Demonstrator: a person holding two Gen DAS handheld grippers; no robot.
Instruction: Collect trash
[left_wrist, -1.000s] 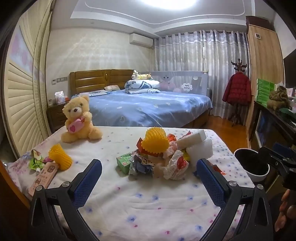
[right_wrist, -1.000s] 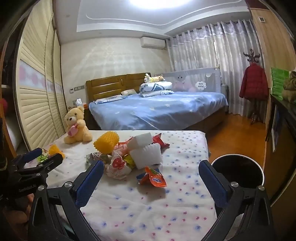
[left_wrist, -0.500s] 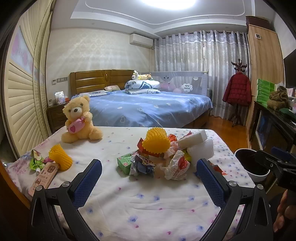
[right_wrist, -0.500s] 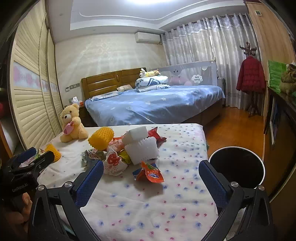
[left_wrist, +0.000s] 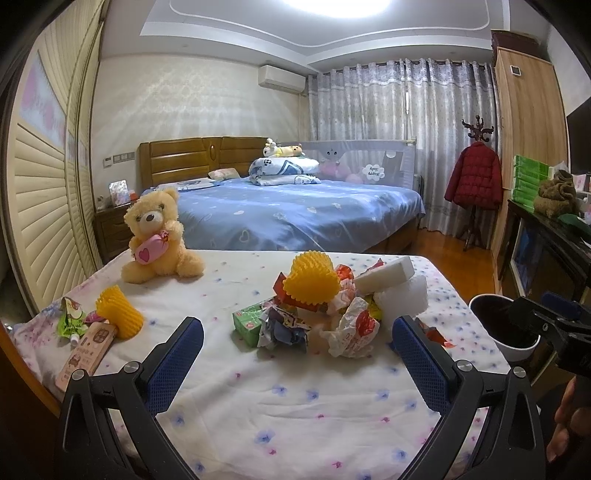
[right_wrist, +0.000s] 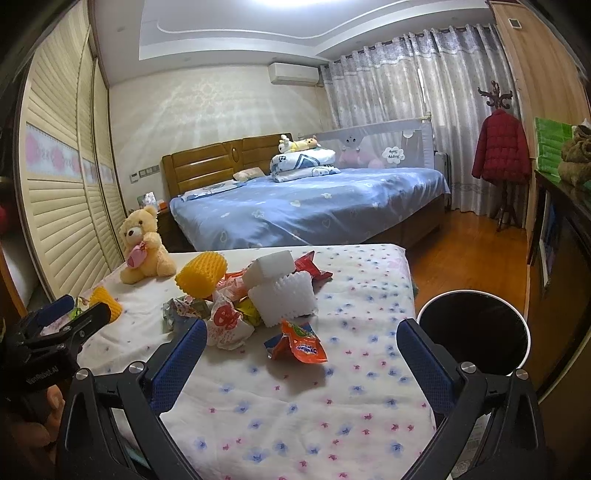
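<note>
Right wrist view puts the orange snack wrapper (right_wrist: 296, 341) nearest you, just ahead of the right gripper (right_wrist: 301, 354) and between its wide-open, empty jaws, long axis running left to right. Your right hand is the nearer one; the trash bin (right_wrist: 474, 334) (dark inside, contents impossible to make out) stands off the table's right edge. Behind the wrapper sits the trash pile (left_wrist: 325, 306). Your left gripper (left_wrist: 295, 354) also hangs wide open and empty, near the pile's left side.
</note>
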